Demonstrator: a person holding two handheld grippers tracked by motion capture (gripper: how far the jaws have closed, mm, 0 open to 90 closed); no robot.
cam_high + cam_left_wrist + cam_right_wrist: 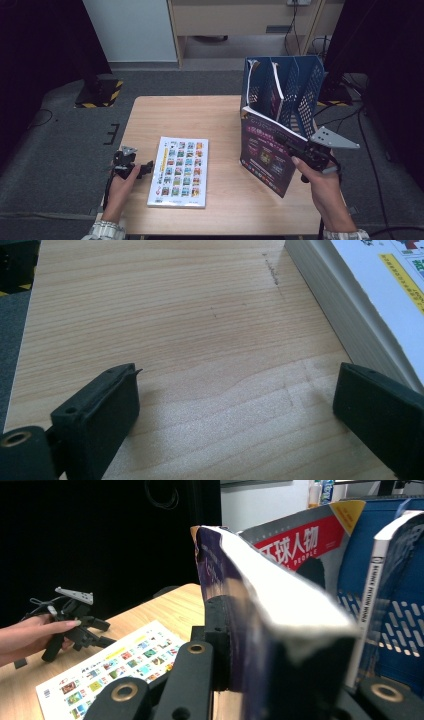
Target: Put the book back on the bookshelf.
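Two right fingers [220,645] clamp the purple book [267,152].

Flat book [178,171] left on the table [220,120], file rack [290,87] at its far right, upright book [267,152] before it

A light wooden table [200,115] stands on grey carpet, its grain running across and a small dark scuff showing in the left gripper view. Flat on it near the left lies a white book [179,171] (its cover a grid of little coloured pictures). At the far right corner stands a blue perforated file rack [290,87], upright, with books in its slots.
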